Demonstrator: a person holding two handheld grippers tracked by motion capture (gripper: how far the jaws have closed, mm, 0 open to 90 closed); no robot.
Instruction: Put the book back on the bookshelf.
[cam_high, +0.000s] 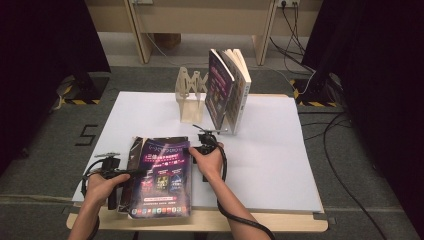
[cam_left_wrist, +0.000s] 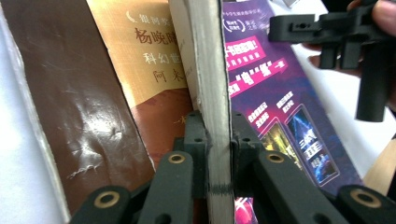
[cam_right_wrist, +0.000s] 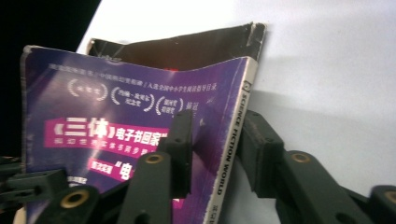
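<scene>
A purple paperback (cam_high: 162, 175) lies at the front left of the white sheet (cam_high: 270, 150), on top of a brown book (cam_high: 132, 150). My left gripper (cam_high: 131, 173) grips the paperback's left page edge; in the left gripper view its jaws (cam_left_wrist: 217, 126) pinch the page block (cam_left_wrist: 212, 70), beside the brown and gold cover (cam_left_wrist: 149, 70). My right gripper (cam_high: 196, 149) sits at the spine near the book's far right corner. In the right gripper view it (cam_right_wrist: 215, 135) straddles the spine (cam_right_wrist: 233, 140), one jaw over the cover (cam_right_wrist: 93, 107), the other beside it above the sheet, with a gap showing.
A wooden rack (cam_high: 190, 97) stands at the back of the sheet, with two books (cam_high: 227, 90) upright next to it. Cables run over the floor at the right. The table's wooden front edge (cam_high: 250, 220) is close to the paperback.
</scene>
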